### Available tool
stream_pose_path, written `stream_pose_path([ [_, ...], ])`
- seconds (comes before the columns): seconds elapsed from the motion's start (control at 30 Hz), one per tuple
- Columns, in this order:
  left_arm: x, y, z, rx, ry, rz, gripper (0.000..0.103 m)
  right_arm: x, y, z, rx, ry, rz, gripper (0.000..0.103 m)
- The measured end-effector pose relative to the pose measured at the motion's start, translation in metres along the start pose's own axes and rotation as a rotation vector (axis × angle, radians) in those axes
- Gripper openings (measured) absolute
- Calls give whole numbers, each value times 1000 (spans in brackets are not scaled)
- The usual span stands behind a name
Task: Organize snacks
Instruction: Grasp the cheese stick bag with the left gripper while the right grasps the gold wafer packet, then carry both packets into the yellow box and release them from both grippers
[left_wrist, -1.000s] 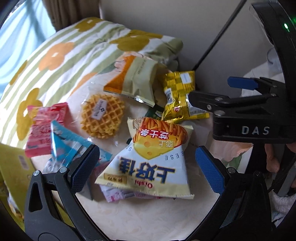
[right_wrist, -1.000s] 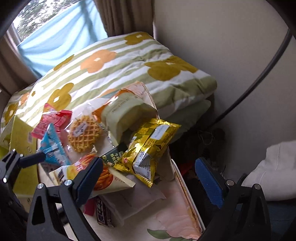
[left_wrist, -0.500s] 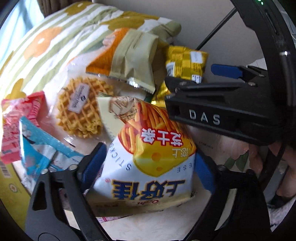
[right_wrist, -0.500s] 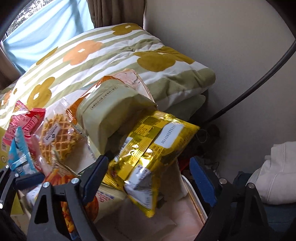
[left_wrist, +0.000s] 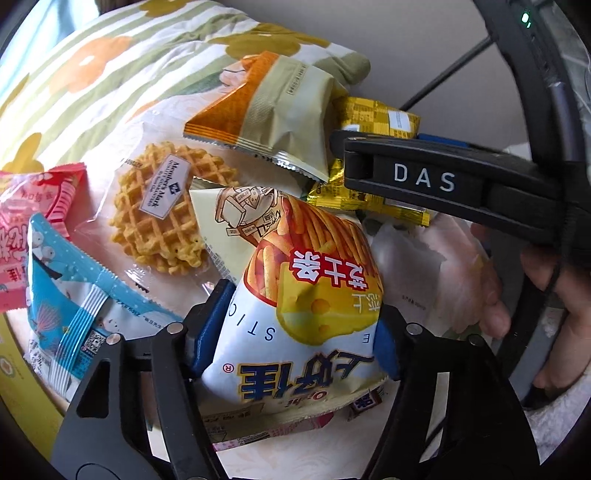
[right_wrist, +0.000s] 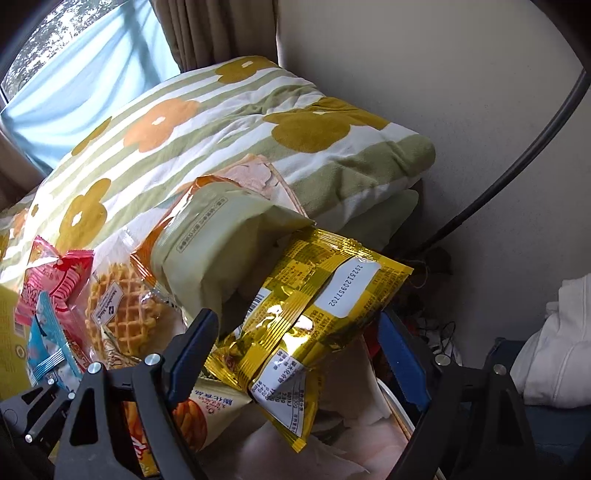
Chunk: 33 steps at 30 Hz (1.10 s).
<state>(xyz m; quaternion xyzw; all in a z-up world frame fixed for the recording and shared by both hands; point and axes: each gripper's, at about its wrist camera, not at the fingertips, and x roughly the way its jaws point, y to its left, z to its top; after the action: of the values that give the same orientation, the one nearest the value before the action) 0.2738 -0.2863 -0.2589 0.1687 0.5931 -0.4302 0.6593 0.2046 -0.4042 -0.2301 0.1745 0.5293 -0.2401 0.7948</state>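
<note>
A: What do I have on the left?

B: My left gripper (left_wrist: 295, 332) is coming down around the cheese-stick bag (left_wrist: 306, 314). Its blue pads flank the bag's lower half and the jaws are closing; both pads look to be against the bag's sides, denting it a little.

A: And the right?

B: My right gripper (right_wrist: 299, 354) straddles the gold foil packet (right_wrist: 310, 317). The packet lies between the fingers, the left pad touching its edge, the right pad just beside it. Whether it is really clamped I cannot tell.

A: Where do the snacks lie?

B: All on a pale floral tray (left_wrist: 424, 273) that sits against a striped flower blanket (right_wrist: 229, 122). The cheese-stick bag is near the tray's front edge. The gold packet is at the right edge, hanging over it, partly tucked under the beige-and-orange bag (left_wrist: 280, 107) at the far edge.

A: Anything else in the pile?

B: A wrapped waffle (left_wrist: 162, 206) in the middle, touching the cheese-stick bag's top corner. At the left edge a blue packet (left_wrist: 66, 306) overlaps a pink packet (left_wrist: 26, 236). A person's hand (left_wrist: 546, 291) holds the right gripper's black body.
</note>
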Motion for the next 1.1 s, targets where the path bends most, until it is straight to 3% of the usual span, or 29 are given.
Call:
stream_pose_path([
  [0.17,-7,4,-4,-7,-4,-1,63,9,2,-2,-3,24,-2,84],
  [0.33,-9,4,-2,-12,-5,0,63,13,5,-4,-26,16,-12,70],
  [0.63,-16,5,5,-23,-16,14,63,-1,4,-13,-44,-38,-8,56],
  [1.1,-61,-4,-4,-65,-99,78,63,-60,-1,-21,-101,-122,76,54],
])
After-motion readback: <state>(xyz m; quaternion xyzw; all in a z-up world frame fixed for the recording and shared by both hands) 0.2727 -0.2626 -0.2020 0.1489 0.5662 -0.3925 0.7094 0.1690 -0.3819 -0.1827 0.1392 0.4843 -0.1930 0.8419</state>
